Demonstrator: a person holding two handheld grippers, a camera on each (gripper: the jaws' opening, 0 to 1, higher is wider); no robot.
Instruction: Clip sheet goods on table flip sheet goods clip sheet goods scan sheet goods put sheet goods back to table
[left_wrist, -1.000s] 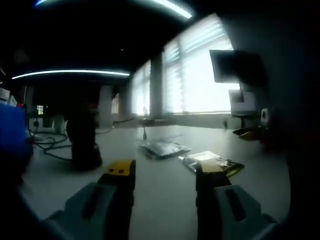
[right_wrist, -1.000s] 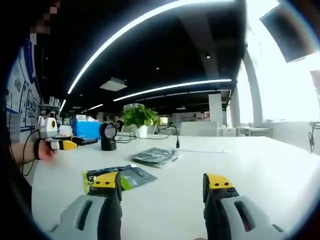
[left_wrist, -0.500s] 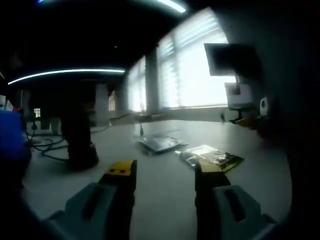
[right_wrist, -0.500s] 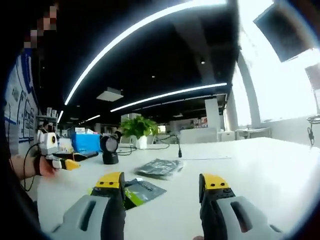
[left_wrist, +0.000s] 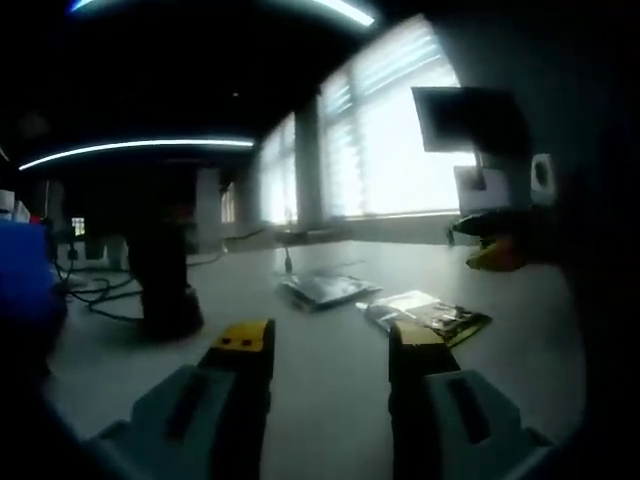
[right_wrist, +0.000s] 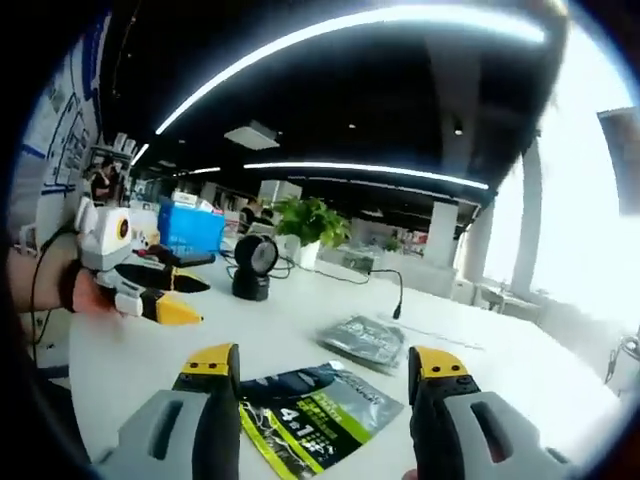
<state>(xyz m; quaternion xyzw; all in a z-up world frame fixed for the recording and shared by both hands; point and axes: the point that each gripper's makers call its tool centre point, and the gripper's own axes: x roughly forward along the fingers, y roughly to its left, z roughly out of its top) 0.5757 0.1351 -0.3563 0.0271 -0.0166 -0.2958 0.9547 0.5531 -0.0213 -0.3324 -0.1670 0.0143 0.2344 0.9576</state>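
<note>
In the right gripper view the whole scene has swung since a second ago: the green and black packet (right_wrist: 318, 412) now lies centred just ahead of the right claw (right_wrist: 325, 375), between its two yellow-tipped jaws, where before it sat off behind the left jaw. The jaws stand spread with nothing between them. The left claw (right_wrist: 165, 296), held in a hand (right_wrist: 78, 290), now looms larger and nearer at the left of that view, raised over the worktop (right_wrist: 150, 350); its jaws stand parted. A second, grey packet (right_wrist: 368, 340) lies flat further out, apart from the first. A black scanner (right_wrist: 254, 268) stands beyond, with a blue box (right_wrist: 193, 228) and a potted plant (right_wrist: 312, 226) behind it.

In the left gripper view little has shifted; the left claw (left_wrist: 330, 345) is spread and empty over the worktop (left_wrist: 320, 400). The green packet (left_wrist: 428, 315) lies just past its right jaw, the grey packet (left_wrist: 325, 289) further on. The right claw (left_wrist: 495, 240) now sits higher at the right. The scanner (left_wrist: 165, 285) stands to the left.

Bare worktop surrounds both packets; the far edge is well off.
</note>
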